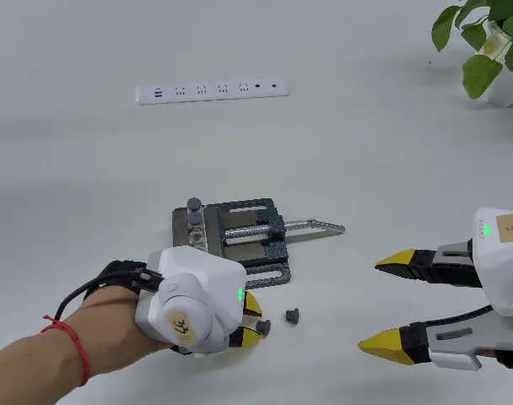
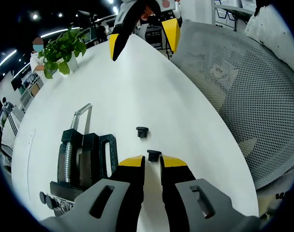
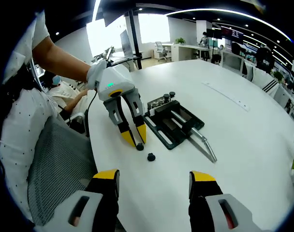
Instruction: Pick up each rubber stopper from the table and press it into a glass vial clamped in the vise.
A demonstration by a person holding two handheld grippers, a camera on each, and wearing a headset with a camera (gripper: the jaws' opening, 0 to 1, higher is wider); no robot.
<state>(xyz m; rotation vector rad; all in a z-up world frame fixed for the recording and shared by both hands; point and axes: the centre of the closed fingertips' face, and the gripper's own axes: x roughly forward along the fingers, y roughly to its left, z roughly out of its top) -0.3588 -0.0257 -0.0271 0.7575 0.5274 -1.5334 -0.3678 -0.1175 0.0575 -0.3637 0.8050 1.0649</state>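
A dark rubber stopper (image 2: 154,155) rests on the white table, caught between the yellow fingertips of my left gripper (image 2: 153,162), whose jaws stand nearly together against its sides. In the head view this gripper (image 1: 255,322) sits low, just in front of the black vise (image 1: 256,245). A second stopper (image 1: 293,315) lies loose on the table a little to the right. Glass vials (image 1: 194,215) with dark stoppers stand at the vise's left end. My right gripper (image 1: 387,304) hovers open at the right, with nothing between its fingers.
The vise's metal screw handle (image 1: 315,226) sticks out to the right. A white power strip (image 1: 212,90) lies at the far side. A potted plant (image 1: 484,42) stands at the far right corner. A mesh chair (image 2: 243,82) stands beside the table edge.
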